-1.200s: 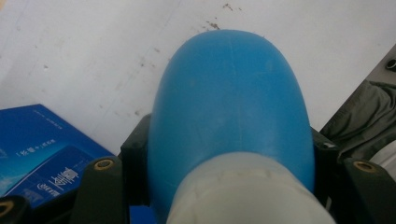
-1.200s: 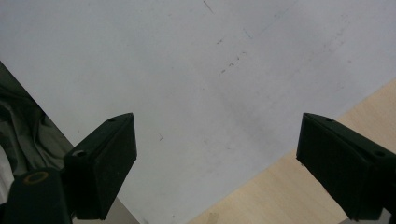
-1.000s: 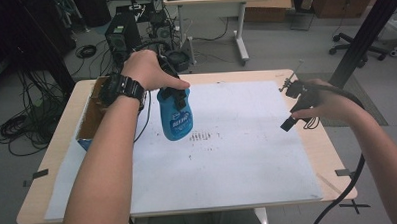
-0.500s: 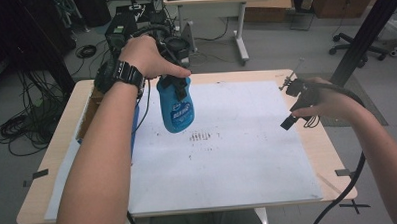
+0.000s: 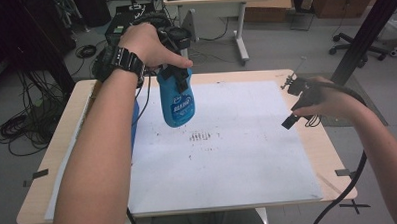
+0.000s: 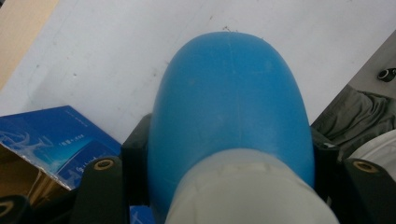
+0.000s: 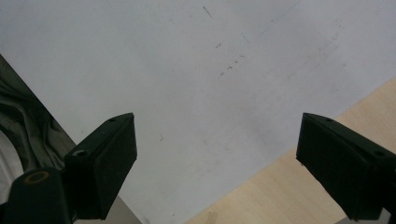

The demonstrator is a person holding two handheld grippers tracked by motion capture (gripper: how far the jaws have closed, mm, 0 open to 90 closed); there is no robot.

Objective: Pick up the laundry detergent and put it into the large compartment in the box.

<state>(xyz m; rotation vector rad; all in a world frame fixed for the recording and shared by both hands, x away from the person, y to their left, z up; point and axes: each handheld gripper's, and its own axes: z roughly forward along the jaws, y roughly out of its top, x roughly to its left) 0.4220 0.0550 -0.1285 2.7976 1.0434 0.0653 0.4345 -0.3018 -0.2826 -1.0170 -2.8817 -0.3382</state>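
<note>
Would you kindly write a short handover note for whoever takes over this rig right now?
Left gripper: shut on the blue bottle, gripping it near the neck and holding it in the air over the far left part of the white sheet.
Right gripper: open, holding nothing, above the sheet's right edge.
Dark marks lie on the sheet just in front of the bottle.
Done: bottle picked up. Left: probably wetting and cleaning the marks, though I cannot tell for sure; no cloth is in hand.
</note>
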